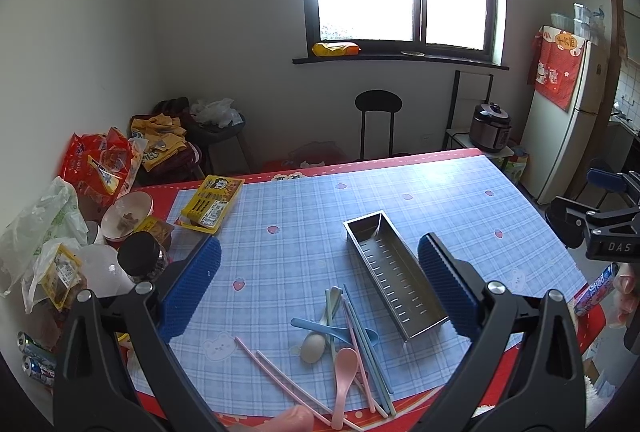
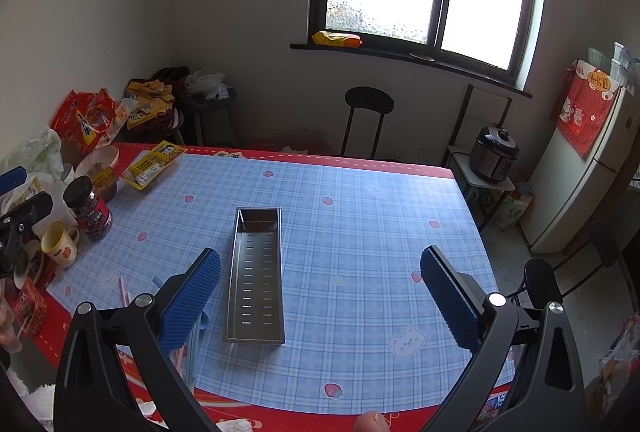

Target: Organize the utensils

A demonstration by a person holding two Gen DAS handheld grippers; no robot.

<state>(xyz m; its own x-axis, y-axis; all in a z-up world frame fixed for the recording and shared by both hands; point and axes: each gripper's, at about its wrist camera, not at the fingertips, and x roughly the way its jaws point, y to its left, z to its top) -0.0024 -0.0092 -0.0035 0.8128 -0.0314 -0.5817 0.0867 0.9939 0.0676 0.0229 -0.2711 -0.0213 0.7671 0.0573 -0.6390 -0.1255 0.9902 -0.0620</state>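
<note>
A long steel utensil tray [image 1: 394, 274] with a slotted bottom lies empty on the blue checked tablecloth [image 1: 304, 216]; the right wrist view shows the tray [image 2: 258, 272] lengthwise. Left of the tray lies a loose heap of utensils: a pink spoon [image 1: 344, 376], a blue spoon [image 1: 320, 328], a pale spoon [image 1: 316, 342], pink chopsticks [image 1: 280, 376] and blue-green chopsticks [image 1: 368, 348]. My left gripper [image 1: 320, 272] hangs open above the heap, holding nothing. My right gripper [image 2: 320, 276] hangs open above the tray's right side, also holding nothing. Its left finger hides most of the utensils [image 2: 192, 336].
Snack bags [image 1: 100, 163], a bowl [image 1: 126, 216], a dark-lidded jar [image 1: 142, 256], a yellow packet [image 1: 212, 203], a yellow mug [image 2: 60, 244] and cans [image 1: 36, 356] crowd the table's left side. Beyond the table stand a black stool [image 1: 378, 119], a rice cooker [image 1: 490, 127] and a fridge [image 1: 568, 135].
</note>
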